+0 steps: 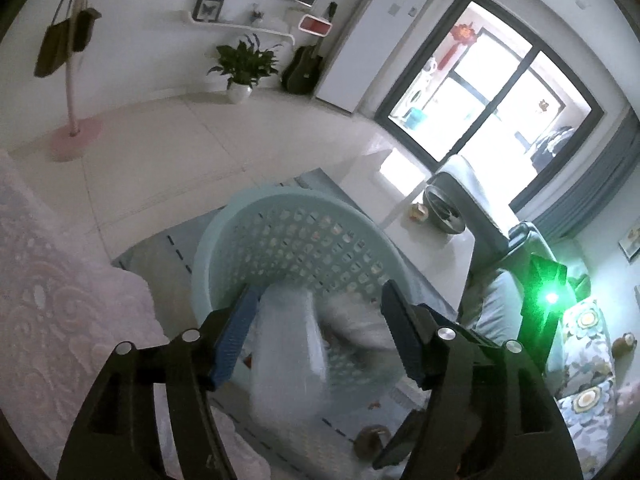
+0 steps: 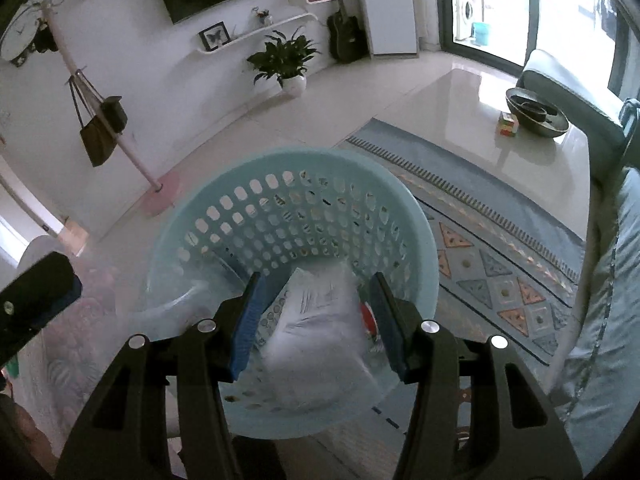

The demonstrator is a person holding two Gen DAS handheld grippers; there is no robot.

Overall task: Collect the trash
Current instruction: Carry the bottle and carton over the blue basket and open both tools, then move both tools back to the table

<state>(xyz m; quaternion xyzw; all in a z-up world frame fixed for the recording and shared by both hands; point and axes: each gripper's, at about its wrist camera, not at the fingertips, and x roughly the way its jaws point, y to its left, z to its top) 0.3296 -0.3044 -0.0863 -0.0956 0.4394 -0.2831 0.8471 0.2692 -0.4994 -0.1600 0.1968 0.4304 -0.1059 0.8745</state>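
Observation:
A light blue perforated basket [image 1: 296, 240] stands on the rug and also shows in the right wrist view [image 2: 296, 208]. My left gripper [image 1: 320, 312] is open above its rim; a blurred clear plastic bag [image 1: 288, 356] hangs between the jaws, apparently loose from them. My right gripper [image 2: 316, 304] is open over the basket, above a white crumpled plastic bag [image 2: 320, 320] lying inside with a red scrap [image 2: 368, 316] beside it. The left gripper's finger [image 2: 36, 292] shows at the left edge of the right wrist view.
A glossy white coffee table [image 2: 500, 152] holds a dark bowl [image 2: 536, 112] and a small box [image 2: 508, 124]. A patterned rug [image 2: 500, 272], grey sofa [image 2: 608, 280], coat stand [image 2: 160, 196], potted plant [image 2: 288, 60] and a lace cover [image 1: 52, 312] surround the basket. Brown scraps [image 1: 372, 436] lie on the rug.

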